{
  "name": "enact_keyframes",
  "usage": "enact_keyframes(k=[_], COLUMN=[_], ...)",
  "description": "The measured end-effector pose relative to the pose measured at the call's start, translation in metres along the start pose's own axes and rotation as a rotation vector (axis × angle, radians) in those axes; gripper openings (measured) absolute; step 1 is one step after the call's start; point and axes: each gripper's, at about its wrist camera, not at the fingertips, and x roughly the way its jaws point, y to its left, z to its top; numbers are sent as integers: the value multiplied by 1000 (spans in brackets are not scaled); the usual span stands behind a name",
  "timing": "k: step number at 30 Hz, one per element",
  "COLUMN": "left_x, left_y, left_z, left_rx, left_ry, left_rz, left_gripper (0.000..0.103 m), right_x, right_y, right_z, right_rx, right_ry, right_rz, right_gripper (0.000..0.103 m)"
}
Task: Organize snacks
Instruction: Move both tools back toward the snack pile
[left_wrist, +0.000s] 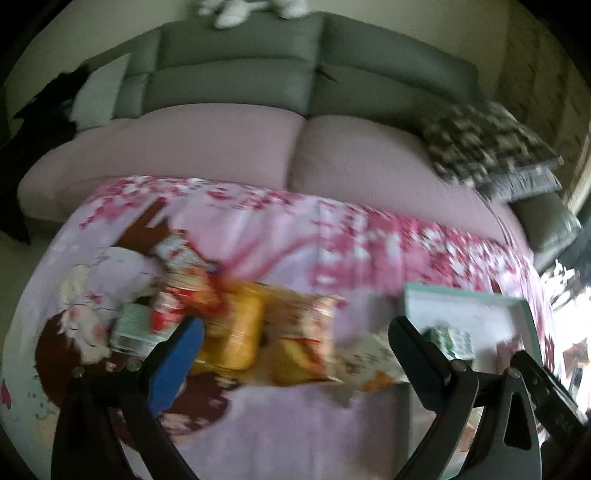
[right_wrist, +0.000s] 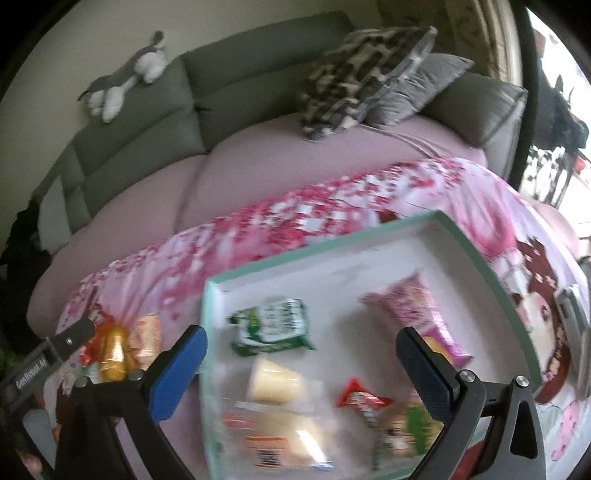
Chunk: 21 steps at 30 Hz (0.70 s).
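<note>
My right gripper (right_wrist: 301, 363) and left gripper (left_wrist: 295, 350) gape empty; six packets fill the mint-rimmed white cardboard tray (right_wrist: 325, 242), while a heap of crinkly foil snack packets (left_wrist: 236, 325) waits at the floral tablecloth's (left_wrist: 258, 229) left edge.

The left wrist view looks steeply down, close over a loose heap of snack packets (left_wrist: 236, 325) on the pink blossom-print cloth (left_wrist: 258, 229). The right wrist view, equally tilted, hangs near above the shallow mint-rimmed white tray (right_wrist: 476, 254). Both face the grey-green sofa (left_wrist: 240, 74) behind, and share cloth, tray and heap.
</note>
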Motion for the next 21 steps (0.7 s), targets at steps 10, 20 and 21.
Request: enact_keyframes(k=[10,20,21], left_x=[-5,32,38], left_y=[106,154,155], left_z=[7,-5,-7], left_rx=[-190,-296,-292], left_ry=[10,132,149], left_rz=[99,88,88], left_gripper=[100,100,100], right_x=[19,45,50], right_y=[82,136,141], right_z=[-20,-43,-45], right_rx=[-154,-244,-257], right_ry=[38,97,105], right_rz=[117,165,164], right_gripper=[103,101,100])
